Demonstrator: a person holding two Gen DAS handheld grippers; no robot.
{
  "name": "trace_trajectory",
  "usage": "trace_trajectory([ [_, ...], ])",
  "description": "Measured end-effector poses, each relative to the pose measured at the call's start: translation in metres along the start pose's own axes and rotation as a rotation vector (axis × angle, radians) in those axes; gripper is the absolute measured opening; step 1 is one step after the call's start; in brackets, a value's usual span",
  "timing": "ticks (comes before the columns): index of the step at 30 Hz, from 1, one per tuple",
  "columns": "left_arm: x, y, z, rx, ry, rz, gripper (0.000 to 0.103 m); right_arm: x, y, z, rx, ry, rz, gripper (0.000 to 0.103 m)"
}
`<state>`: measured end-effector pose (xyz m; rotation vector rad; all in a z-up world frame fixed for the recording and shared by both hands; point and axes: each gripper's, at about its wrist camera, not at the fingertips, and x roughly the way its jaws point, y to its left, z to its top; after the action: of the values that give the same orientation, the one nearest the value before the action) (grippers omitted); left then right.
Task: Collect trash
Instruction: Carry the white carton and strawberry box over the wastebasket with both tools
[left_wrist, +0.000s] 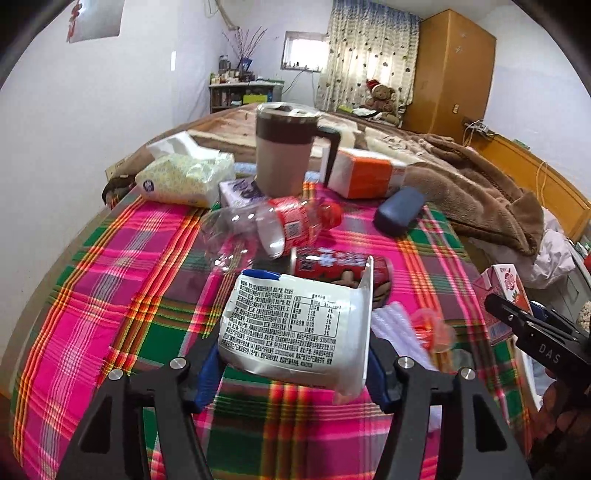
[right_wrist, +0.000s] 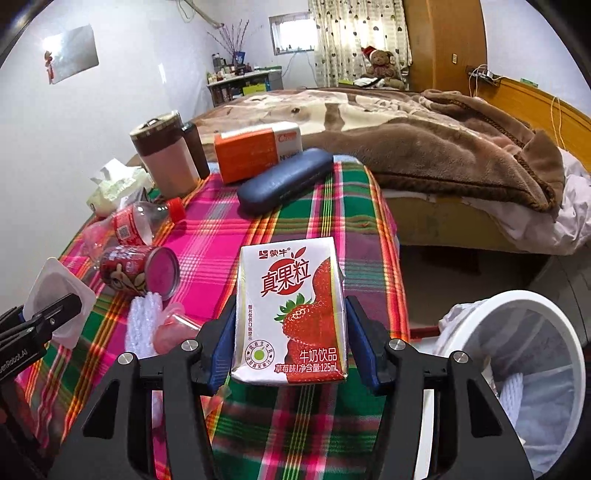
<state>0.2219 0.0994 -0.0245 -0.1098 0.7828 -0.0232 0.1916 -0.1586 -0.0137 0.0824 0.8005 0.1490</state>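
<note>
My left gripper (left_wrist: 293, 369) is shut on a white plastic yogurt cup (left_wrist: 295, 325), its printed label facing me, lifted a little off the plaid tablecloth (left_wrist: 110, 295). My right gripper (right_wrist: 291, 350) is shut on a small strawberry milk carton (right_wrist: 291, 295), held upright above the table's right edge. Each gripper shows in the other's view: the right gripper (left_wrist: 517, 321) with the carton (left_wrist: 504, 284), the left gripper (right_wrist: 55, 314) with the cup (right_wrist: 55, 284). On the cloth lie a clear plastic bottle (left_wrist: 273, 225), a red can (left_wrist: 340, 266), a white foam net (left_wrist: 391, 325) and a pink wrapper (left_wrist: 428, 328).
A white waste bin (right_wrist: 524, 294) with a liner stands on the floor, right of the table. At the table's far end are a lidded mug (left_wrist: 284, 151), a tissue pack (left_wrist: 181, 177), an orange box (left_wrist: 365, 173) and a blue glasses case (left_wrist: 399, 210). A bed with a brown blanket (left_wrist: 469, 184) lies beyond.
</note>
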Motion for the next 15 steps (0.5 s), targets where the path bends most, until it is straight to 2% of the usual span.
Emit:
trace_trajectory([
  [15,-0.059,-0.064,-0.003,0.077,-0.093,-0.114,0.064,-0.070,-0.030,-0.009,0.041,-0.125,-0.036,0.056],
])
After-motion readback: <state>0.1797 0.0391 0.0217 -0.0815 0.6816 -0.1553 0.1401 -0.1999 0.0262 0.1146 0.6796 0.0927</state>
